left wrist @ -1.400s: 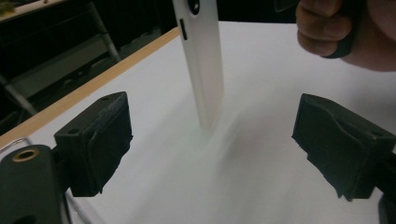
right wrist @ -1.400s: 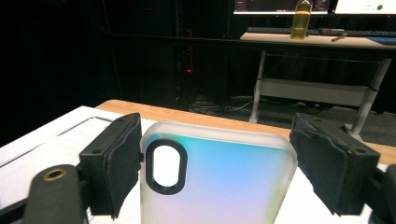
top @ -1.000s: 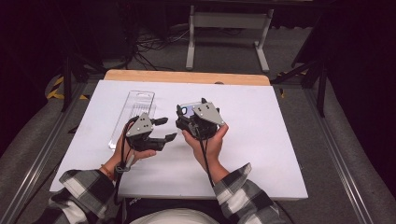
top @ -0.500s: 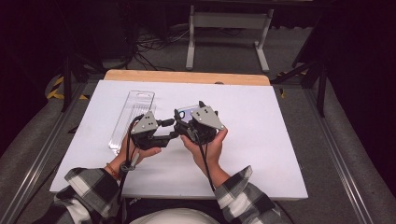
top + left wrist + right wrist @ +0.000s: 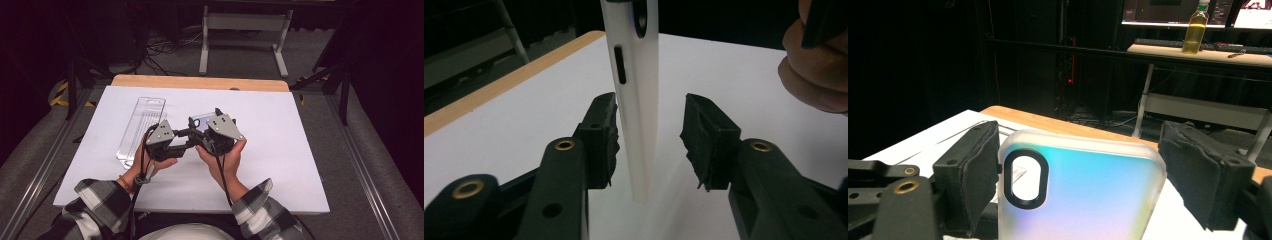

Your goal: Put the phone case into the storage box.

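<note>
High view: fingers [image 5: 192, 136] flank phone case [image 5: 200, 120].

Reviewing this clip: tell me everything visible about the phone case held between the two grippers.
The phone case looks like frosted, translucent plastic with an iridescent teal-to-pink back and a black-rimmed oval camera cutout near one corner. Its white side edge has a dark slot-shaped button opening. It is held up off the white table, standing on edge. The right gripper is shut on it. The left gripper straddles its edge; its jaws have just been closing, one pad at or very near the case, the other still apart.
</note>
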`<state>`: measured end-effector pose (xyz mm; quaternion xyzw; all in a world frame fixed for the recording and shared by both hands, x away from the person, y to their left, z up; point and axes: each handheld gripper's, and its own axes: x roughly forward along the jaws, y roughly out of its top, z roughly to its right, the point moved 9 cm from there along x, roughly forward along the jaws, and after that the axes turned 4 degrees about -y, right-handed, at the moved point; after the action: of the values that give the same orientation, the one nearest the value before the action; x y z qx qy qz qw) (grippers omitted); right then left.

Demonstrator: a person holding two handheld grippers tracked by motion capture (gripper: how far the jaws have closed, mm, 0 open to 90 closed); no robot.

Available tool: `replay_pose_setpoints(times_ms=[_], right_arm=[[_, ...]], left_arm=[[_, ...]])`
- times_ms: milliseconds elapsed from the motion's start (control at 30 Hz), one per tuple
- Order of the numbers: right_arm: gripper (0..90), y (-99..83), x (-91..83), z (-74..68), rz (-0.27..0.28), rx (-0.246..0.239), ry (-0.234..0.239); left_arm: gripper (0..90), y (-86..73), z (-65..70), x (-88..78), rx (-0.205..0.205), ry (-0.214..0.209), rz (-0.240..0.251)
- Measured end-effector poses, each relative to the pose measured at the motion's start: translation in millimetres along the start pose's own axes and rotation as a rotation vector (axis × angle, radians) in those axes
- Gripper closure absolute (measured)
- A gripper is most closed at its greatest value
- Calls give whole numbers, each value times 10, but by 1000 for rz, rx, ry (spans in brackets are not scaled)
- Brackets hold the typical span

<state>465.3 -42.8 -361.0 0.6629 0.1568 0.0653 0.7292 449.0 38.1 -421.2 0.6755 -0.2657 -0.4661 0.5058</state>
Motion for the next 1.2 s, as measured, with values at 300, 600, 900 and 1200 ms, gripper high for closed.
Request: replay_pose_setpoints(times_ms=[300,600,900,1200], right_arm=[[188,-3,-58,100,-3,1,-14],[188,-27,-108,147,-8,-10,-22],[188,-51,-117,117,-13,-14,-22],[187,-67,-123,85,-15,-18,-21]], left_arm=[[619,21,61,107,-6,-24,5],[625,42,93,161,-8,-33,11],[708,53,74,116,-21,-46,33],[762,65,58,78,-25,-42,46]])
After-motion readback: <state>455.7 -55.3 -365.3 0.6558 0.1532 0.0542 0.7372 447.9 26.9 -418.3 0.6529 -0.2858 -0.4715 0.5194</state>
